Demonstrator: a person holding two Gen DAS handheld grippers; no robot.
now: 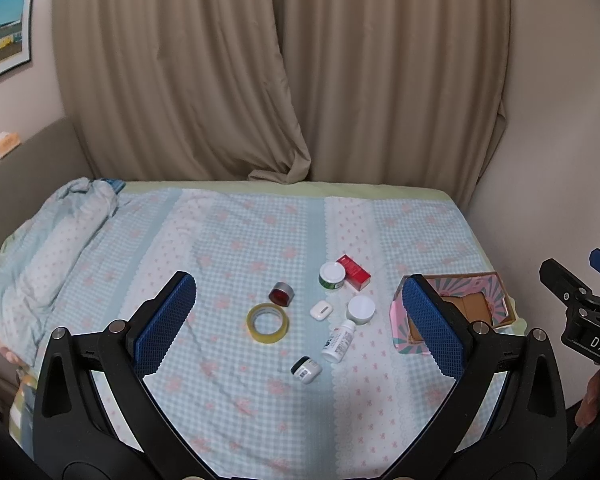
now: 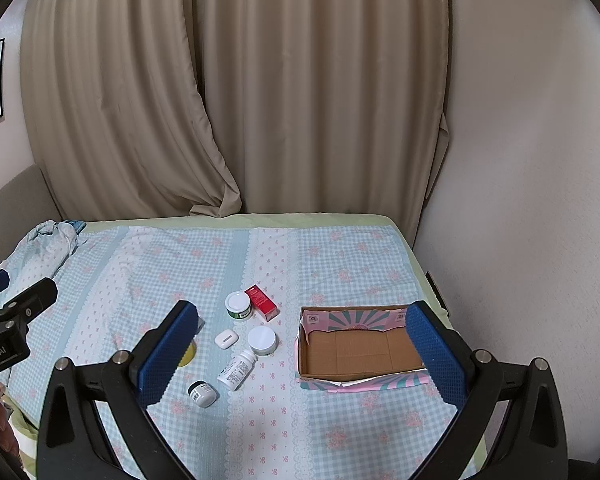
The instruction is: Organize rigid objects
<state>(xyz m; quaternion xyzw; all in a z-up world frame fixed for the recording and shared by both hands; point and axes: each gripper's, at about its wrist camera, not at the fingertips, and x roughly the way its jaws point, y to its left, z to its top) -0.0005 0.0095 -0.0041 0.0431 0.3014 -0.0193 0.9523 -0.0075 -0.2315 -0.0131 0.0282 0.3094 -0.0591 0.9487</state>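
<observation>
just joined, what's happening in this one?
A person holds two grippers over a bed, and nothing is picked up yet. The left gripper and right gripper are both open and empty. Small items lie loose on the bedspread: a tape roll, a red box, a white-lidded jar, a round white container, a white bottle on its side and a few more. The cardboard box to their right is empty.

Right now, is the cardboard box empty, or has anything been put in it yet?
Empty. In the right wrist view the cardboard box shows only bare brown floor; the left gripper's finger hides part of it in the other view.
</observation>
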